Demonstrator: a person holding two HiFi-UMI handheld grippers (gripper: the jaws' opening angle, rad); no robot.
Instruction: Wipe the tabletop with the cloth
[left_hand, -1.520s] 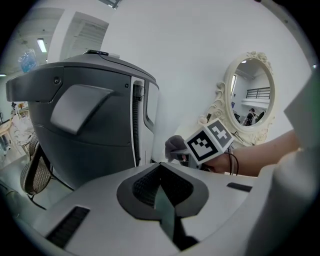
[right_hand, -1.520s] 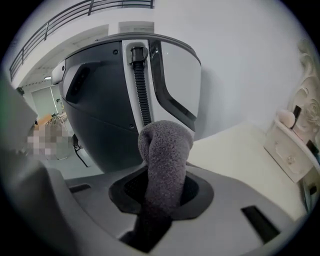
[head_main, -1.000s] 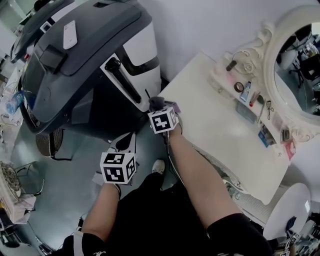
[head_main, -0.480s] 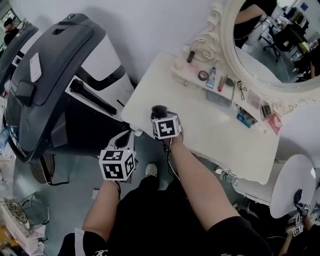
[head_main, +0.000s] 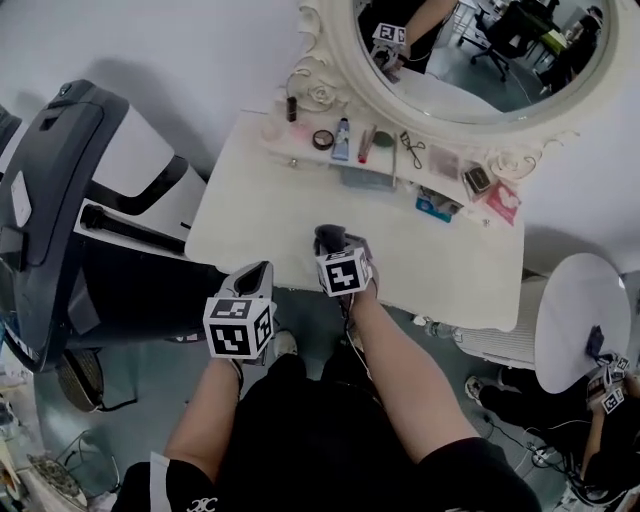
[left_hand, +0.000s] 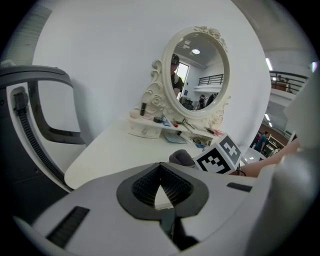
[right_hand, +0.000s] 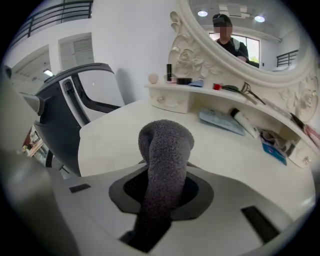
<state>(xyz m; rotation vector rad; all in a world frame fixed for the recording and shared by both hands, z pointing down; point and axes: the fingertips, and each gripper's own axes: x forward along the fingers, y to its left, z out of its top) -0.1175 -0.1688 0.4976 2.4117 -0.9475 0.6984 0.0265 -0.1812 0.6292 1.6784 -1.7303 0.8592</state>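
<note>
Grey cloth (right_hand: 167, 145) sits clamped in the right hand-held gripper (right_hand: 161, 189).

No text, brand or number can be read. The marker cubes (head_main: 240, 327) carry only black-and-white square patterns; packaging on the mirror shelf (head_main: 433, 208) is too small to read.

The cloth (right_hand: 165, 145) in the right tool (right_hand: 162, 192) lies over the tabletop's (head_main: 270, 215) near edge, mirror (head_main: 480, 60) behind.

Staged dressing corner inside large open hall: white vanity table (head_main: 270, 220), ornate oval mirror (head_main: 470, 70), cosmetics (head_main: 340, 138) on shelf, massage chair (head_main: 60, 190) beside, balcony railing (left_hand: 290, 82) beyond.
</note>
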